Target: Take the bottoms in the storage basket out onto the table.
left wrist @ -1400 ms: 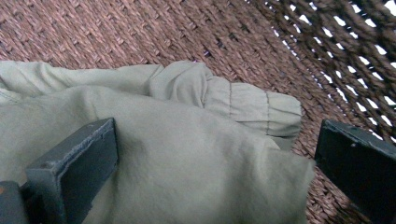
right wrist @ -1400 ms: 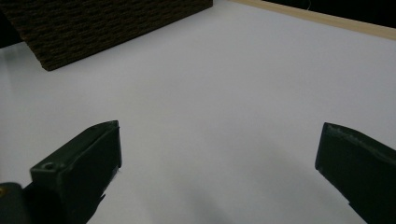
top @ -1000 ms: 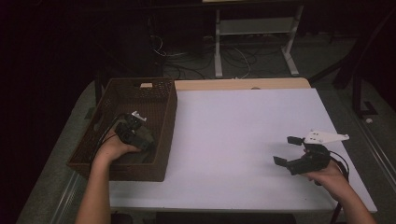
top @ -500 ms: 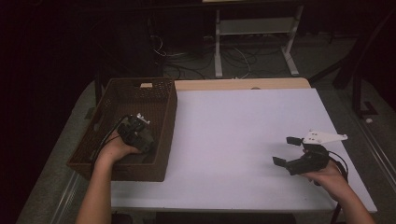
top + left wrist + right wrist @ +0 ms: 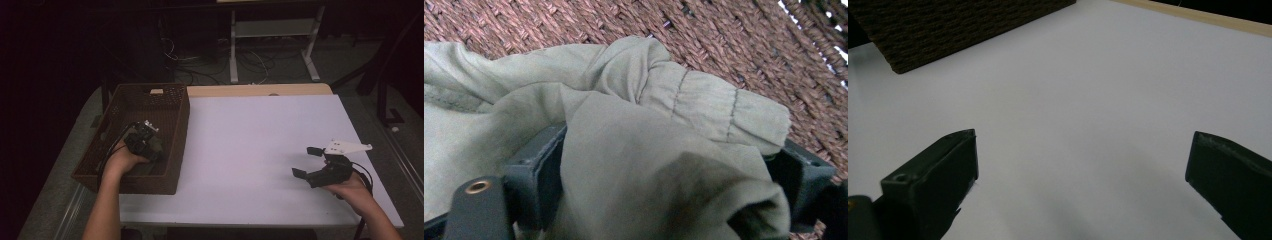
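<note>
Left tongs [image 5: 664, 195] stay around crumpled cloth [image 5: 634, 130].

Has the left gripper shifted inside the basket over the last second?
Barely. In the high view the left gripper sits at nearly the same spot against the brown woven basket, perhaps slightly nearer its right wall, with olive cloth between its jaws.

The high view is looking dim and murky, the surroundings sinking into near black while the white table [image 5: 260, 150] is catching most of the light. Just under the right gripper [image 5: 310, 161] a soft shadow is lying. Between the left gripper's jaws, the cloth [image 5: 649, 150] is showing bright, its nearest folds blurring.
</note>
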Demonstrator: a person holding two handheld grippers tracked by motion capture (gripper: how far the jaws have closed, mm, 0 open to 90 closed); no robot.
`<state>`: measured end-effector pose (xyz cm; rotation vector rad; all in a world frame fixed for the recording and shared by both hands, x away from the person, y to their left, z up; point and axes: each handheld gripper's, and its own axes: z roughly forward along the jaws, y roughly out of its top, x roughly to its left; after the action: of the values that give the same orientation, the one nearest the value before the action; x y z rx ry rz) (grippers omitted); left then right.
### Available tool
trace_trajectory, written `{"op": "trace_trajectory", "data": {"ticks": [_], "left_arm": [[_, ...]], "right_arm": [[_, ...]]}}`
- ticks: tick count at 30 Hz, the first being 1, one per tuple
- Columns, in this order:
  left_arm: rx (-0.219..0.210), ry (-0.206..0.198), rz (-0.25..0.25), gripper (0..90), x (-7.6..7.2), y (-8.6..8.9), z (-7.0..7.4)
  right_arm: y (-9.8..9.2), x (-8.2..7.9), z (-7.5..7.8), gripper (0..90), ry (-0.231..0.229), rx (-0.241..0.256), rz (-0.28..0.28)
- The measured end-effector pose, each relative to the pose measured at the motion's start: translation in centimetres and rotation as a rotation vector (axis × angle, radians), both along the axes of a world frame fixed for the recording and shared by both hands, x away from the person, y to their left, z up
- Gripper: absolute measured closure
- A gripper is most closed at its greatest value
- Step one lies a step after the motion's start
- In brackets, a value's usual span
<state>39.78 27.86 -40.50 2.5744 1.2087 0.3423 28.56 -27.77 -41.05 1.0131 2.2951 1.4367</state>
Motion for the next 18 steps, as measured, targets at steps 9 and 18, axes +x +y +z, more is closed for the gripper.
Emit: {"op": "trace_trajectory", "data": {"ticks": [9, 18], "left_arm": [[-0.086, 0.013, 0.028, 27.5, 0.2, 0.8, 0.6], [-0.197, -0.003, 0.073, 48.0, 0.0, 1.8, 1.6]], "right_arm": [[0.0, 0.0, -0.1, 0.6, 0.001, -0.004, 0.002], [0.0, -0.1, -0.1, 0.6, 0.0, -0.009, 0.003]]}}
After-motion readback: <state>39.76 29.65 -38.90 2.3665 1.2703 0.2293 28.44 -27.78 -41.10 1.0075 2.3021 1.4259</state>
